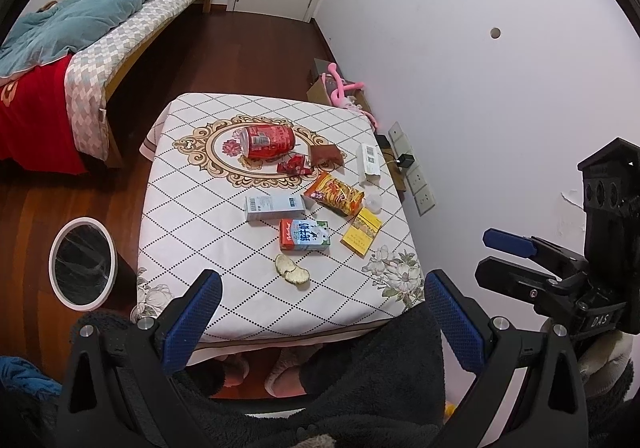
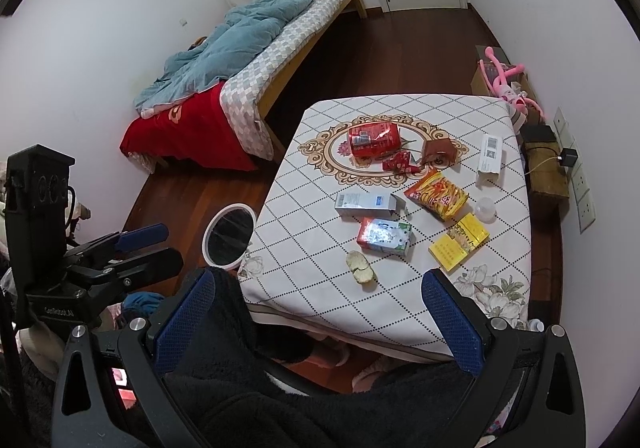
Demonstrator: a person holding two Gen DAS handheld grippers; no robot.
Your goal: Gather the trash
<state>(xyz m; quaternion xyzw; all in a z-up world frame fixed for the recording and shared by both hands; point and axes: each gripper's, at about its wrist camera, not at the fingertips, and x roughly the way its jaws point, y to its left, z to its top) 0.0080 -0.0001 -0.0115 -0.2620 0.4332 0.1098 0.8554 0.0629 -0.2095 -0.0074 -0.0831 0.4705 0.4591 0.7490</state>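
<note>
Ten or so scraps lie on the table (image 1: 192,152). In the left wrist view, the left gripper (image 1: 320,312) hangs wide and empty above the near edge; the peel (image 1: 292,268) sits at twelve o'clock, the bin (image 1: 82,262) at nine. Take the peel first, descending straight.

In the right wrist view, the right gripper (image 2: 316,312) is equally wide, holding nothing; the carton (image 2: 384,236) lies at one o'clock, a sensible second pick.

Bare tablecloth (image 1: 224,232) left of the litter, bin (image 1: 82,262) beside.
</note>
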